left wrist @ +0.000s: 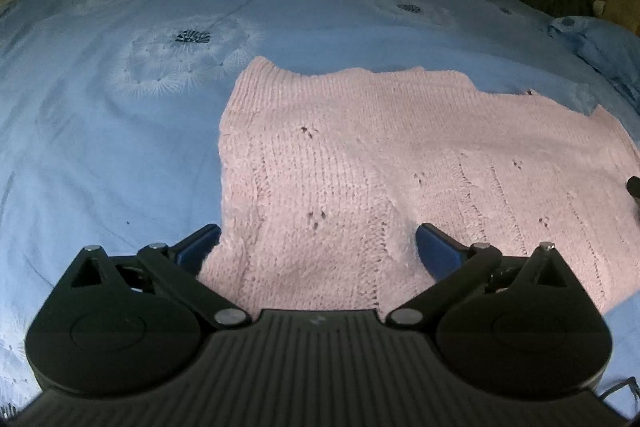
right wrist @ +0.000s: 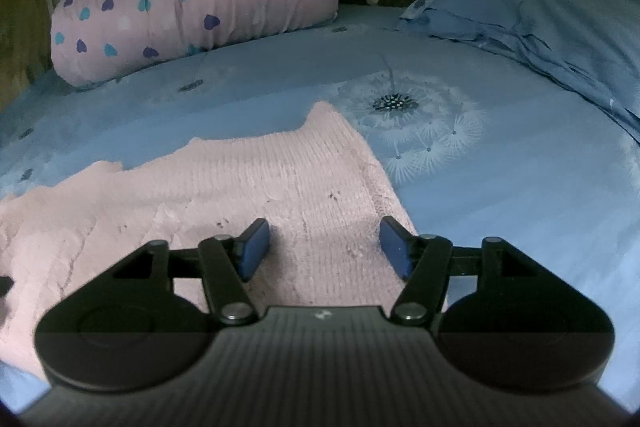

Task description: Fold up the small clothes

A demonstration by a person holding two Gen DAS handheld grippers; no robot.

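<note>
A pink knitted sweater [left wrist: 360, 167] lay spread flat on a blue bedsheet [left wrist: 100, 127] printed with dandelions. The left gripper [left wrist: 318, 247] hovered over the sweater's near left edge, its blue pads wide apart and clamping nothing. The right gripper [right wrist: 324, 247] stood over the garment's near right edge, its pads also apart, the knit lying loose between them. A pink heart-patterned pillow [right wrist: 192, 7] rested behind, a blue pillow [right wrist: 540, 27] beside it.

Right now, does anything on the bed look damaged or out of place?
Nothing stands out. The pink knit garment lies flat on the blue bedsheet; its small dark holes look like knit pattern, not damage.
</note>
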